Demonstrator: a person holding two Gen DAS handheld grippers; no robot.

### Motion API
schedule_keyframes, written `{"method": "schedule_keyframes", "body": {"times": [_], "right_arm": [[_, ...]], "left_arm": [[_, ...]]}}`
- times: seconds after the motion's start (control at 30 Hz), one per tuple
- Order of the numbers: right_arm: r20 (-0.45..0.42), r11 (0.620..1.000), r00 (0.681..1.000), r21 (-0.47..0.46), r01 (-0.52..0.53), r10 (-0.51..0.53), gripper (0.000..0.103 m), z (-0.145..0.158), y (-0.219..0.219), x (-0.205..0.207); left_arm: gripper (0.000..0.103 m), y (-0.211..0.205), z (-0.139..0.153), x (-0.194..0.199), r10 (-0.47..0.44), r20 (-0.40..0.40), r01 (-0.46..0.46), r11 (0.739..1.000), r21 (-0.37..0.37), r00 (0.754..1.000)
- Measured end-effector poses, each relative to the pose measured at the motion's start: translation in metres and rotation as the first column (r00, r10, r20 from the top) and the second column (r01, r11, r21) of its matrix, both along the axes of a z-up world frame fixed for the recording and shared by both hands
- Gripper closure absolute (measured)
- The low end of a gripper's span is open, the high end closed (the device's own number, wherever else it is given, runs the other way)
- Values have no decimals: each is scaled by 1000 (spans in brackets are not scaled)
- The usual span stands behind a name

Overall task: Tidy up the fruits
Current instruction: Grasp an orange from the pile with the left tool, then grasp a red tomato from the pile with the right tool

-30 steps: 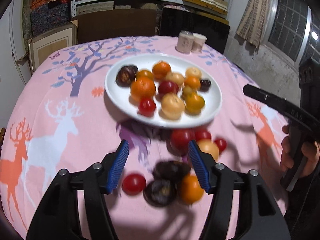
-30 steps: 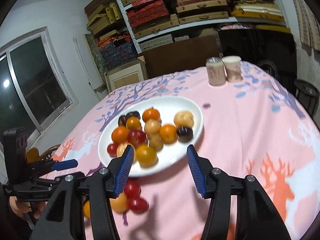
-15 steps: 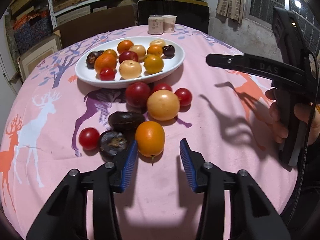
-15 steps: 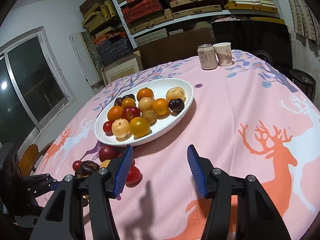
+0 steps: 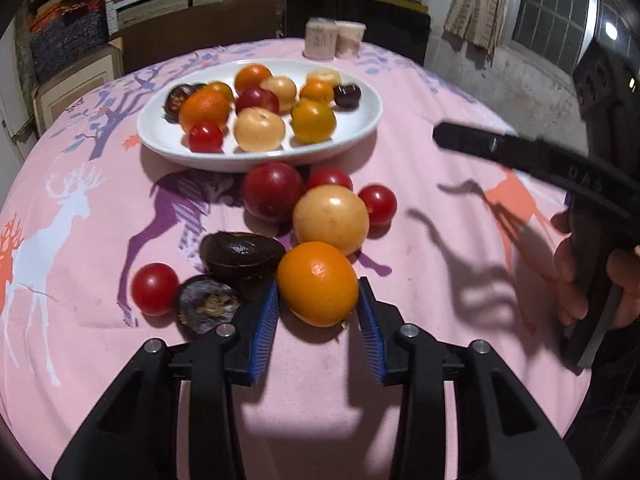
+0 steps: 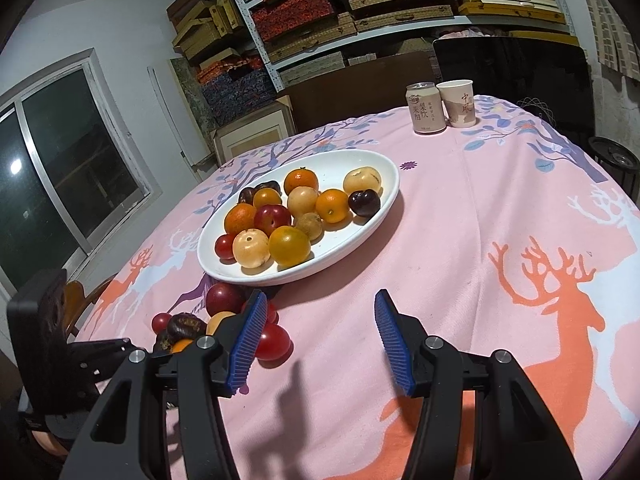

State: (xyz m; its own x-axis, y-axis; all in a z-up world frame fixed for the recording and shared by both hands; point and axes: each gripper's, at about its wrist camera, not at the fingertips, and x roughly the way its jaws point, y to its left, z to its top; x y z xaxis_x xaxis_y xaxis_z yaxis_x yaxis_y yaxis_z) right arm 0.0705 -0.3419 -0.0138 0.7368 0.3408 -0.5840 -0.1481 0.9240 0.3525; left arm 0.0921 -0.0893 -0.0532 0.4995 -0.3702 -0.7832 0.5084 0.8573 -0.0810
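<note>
A white oval plate (image 5: 360,128) (image 6: 380,216) holds several oranges, plums and small tomatoes. Loose fruit lies on the pink cloth in front of it: an orange (image 5: 318,284), a yellow plum (image 5: 331,218), a red plum (image 5: 274,191), dark fruits (image 5: 242,255) and cherry tomatoes (image 5: 155,289). My left gripper (image 5: 318,308) is open with its blue pads on either side of the orange, close to it. My right gripper (image 6: 320,340) is open and empty above the cloth, right of the loose fruit (image 6: 272,340).
A can (image 6: 426,108) and a paper cup (image 6: 458,103) stand at the table's far edge. The right gripper shows at the right in the left wrist view (image 5: 560,168). Shelves with boxes, a window and a chair surround the round table.
My left gripper has moved forward so the orange now sits between its pads. The right gripper has stayed open and shifted little.
</note>
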Motion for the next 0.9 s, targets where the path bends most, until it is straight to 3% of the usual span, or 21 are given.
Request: {"method": "schedule_keyframes", "body": {"times": [0.13,0.2,0.3,0.4,0.53,0.73,0.8,0.83,0.9], "right_arm": [[-38,996,996,-26,-84,83,46,-3,15,3],[-67,985,988,-86,-148,143,46,-5,33,4],[-102,971,981,-159,-179,165,58,-9,52,7],[-149,974,979,-159,-164,140,63,-15,53,13],[-216,969,957,-109,-221,194,63,-23,58,18],[-223,957,952,-155,-246,209,63,-25,69,23],[-226,952,950,-169,-256,215,67,-24,71,21],[-227,948,947,-172,-269,227,74,-24,74,20],[-216,943,950,-196,-269,226,74,-22,78,14]], "left_arm": [[65,17,13,-10,42,55,-38,997,-66,998],[65,22,15,-12,49,65,-44,996,-72,997],[65,25,10,-14,48,49,-44,997,-70,998],[65,27,8,-13,46,32,-44,995,-85,998],[65,28,4,-10,37,11,-36,995,-96,999],[65,28,3,-9,30,1,-30,994,-108,1000],[65,29,3,-10,33,2,-33,993,-112,999],[65,30,3,-9,35,2,-34,993,-114,999],[65,30,2,-9,36,-3,-37,992,-117,999]]}}
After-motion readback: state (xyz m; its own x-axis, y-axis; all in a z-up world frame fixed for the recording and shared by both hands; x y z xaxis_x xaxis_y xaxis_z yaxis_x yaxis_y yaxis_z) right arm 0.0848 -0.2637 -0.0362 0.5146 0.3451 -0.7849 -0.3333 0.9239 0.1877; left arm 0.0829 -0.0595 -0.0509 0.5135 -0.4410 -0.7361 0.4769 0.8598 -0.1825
